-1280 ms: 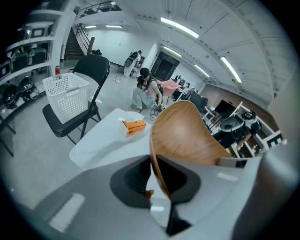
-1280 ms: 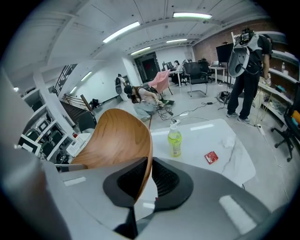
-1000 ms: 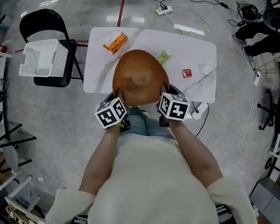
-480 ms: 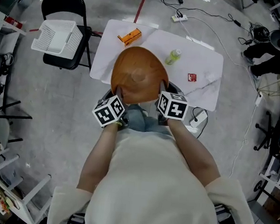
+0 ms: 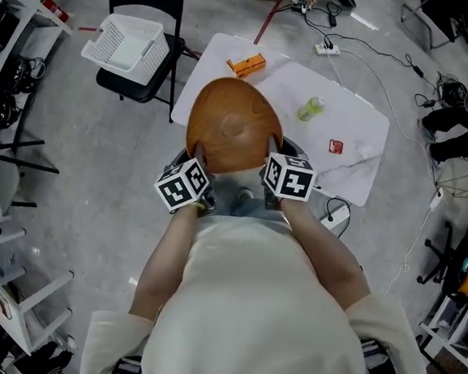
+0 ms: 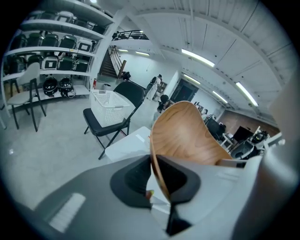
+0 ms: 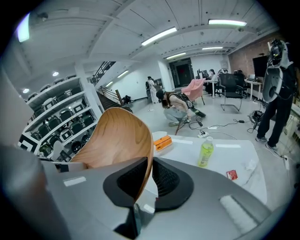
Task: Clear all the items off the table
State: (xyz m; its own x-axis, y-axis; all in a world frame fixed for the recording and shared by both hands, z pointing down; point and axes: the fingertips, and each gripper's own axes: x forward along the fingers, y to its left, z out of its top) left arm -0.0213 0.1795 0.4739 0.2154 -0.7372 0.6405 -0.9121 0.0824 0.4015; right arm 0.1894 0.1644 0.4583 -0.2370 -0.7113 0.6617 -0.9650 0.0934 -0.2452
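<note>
Status: clearing under way, not finished. Wooden tray (image 5: 231, 129) is gripped at its near rim from both sides. The left hand-held gripper (image 6: 157, 176) is pinched narrow on the left part of the rim, and the right hand-held gripper (image 7: 149, 178) is pinched narrow on the right part. In both gripper views the rim sits between the pads with no visible gap. Tray is tilted, far end up, over the near edge of the worktop (image 5: 284, 79), and appears lifted clear of it.

Left on worktop:
- orange box (image 5: 246, 64), far left corner
- green bottle (image 5: 310, 109), upright, mid-worktop
- red packet (image 5: 336, 147), right of bottle
- white scrap (image 7: 251, 165), near the packet; possibly tissue, too small to tell

Judgement: tray is in transit and not yet set down anywhere; four items remain untouched. Likely drop-off is the white basket (image 5: 126, 44) on the black chair (image 5: 141, 91), well apart to the left of the worktop. Basket looks empty from the head view.

Count: tray 1, box 1, bottle 1, packet 1, scrap 1, basket 1, chair 1, hand-held grippers 2.
</note>
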